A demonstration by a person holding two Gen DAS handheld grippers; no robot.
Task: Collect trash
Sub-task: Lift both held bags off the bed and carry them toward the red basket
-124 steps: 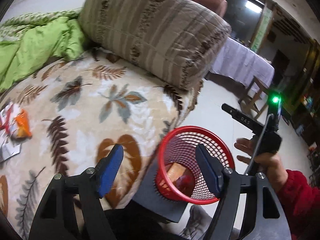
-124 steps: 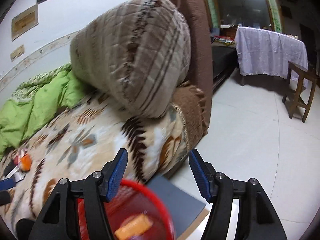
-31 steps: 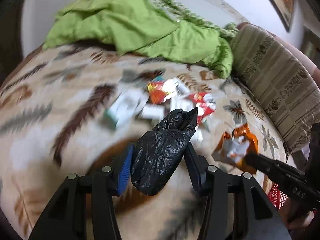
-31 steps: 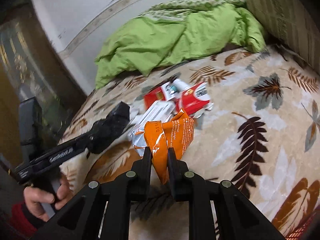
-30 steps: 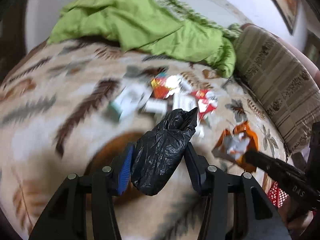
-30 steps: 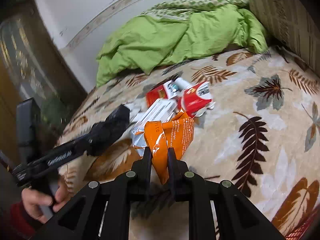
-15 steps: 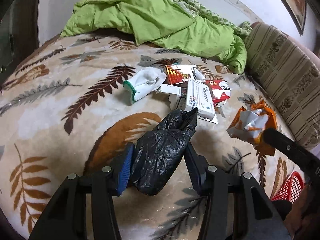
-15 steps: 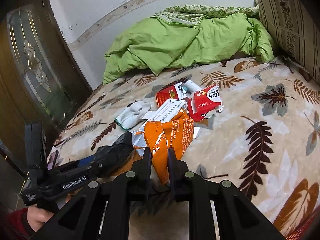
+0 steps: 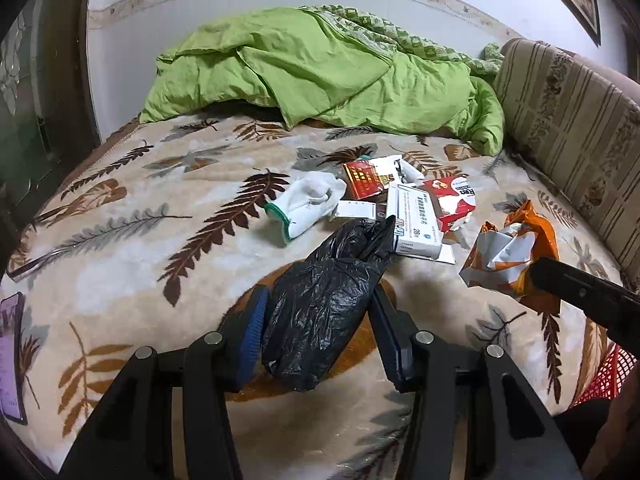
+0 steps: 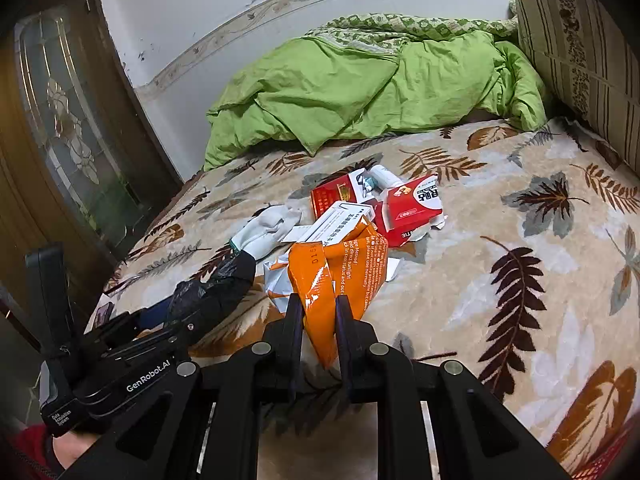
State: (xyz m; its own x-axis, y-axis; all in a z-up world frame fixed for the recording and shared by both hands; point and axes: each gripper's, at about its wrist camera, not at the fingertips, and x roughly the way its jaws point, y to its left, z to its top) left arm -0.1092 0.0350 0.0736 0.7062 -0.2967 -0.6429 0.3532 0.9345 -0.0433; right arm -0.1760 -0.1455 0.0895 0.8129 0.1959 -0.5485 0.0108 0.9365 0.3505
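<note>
Two grippers are loaded: the left gripper (image 9: 318, 332) clamps a black plastic bag (image 9: 324, 300); the right gripper (image 10: 318, 316) pinches an orange wrapper (image 10: 336, 268); at 12 o'clock, cartons (image 10: 412, 212) and a white glove (image 9: 308, 204) lie on the leaf-print blanket (image 9: 160, 240).

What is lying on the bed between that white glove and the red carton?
In the left wrist view, a white medicine box and a red packet lie between the white glove and the red carton.
</note>
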